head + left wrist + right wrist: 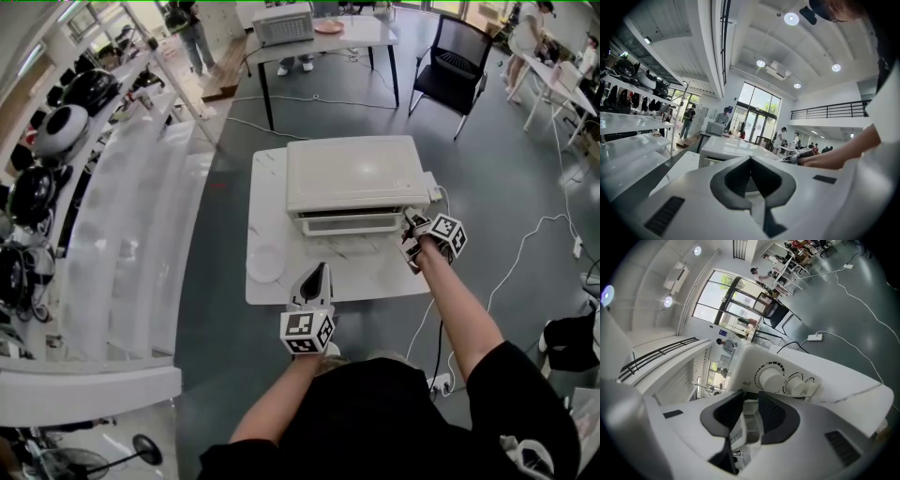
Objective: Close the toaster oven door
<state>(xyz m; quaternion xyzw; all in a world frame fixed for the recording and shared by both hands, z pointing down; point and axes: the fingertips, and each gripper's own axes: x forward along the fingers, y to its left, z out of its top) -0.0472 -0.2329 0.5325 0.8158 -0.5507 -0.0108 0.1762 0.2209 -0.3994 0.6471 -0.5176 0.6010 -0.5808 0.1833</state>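
A white toaster oven point(352, 173) stands on a small white table point(281, 286), and its door point(347, 224) stands nearly upright against the front. My right gripper point(411, 242) is at the oven's front right corner, beside the control knobs point(771, 378). Its jaws are open, and the white end of the door handle point(749, 414) lies between the pads with a gap on one side. My left gripper point(317, 274) hovers over the table's front edge, aimed at the oven point(726, 152). It is open and holds nothing.
A clear round dish point(265, 262) lies on the table's left part. White shelves point(122, 244) with dark appliances run along the left. Cables and a power strip point(439, 382) lie on the floor to the right. A black chair point(450, 66) and a desk point(319, 42) stand behind.
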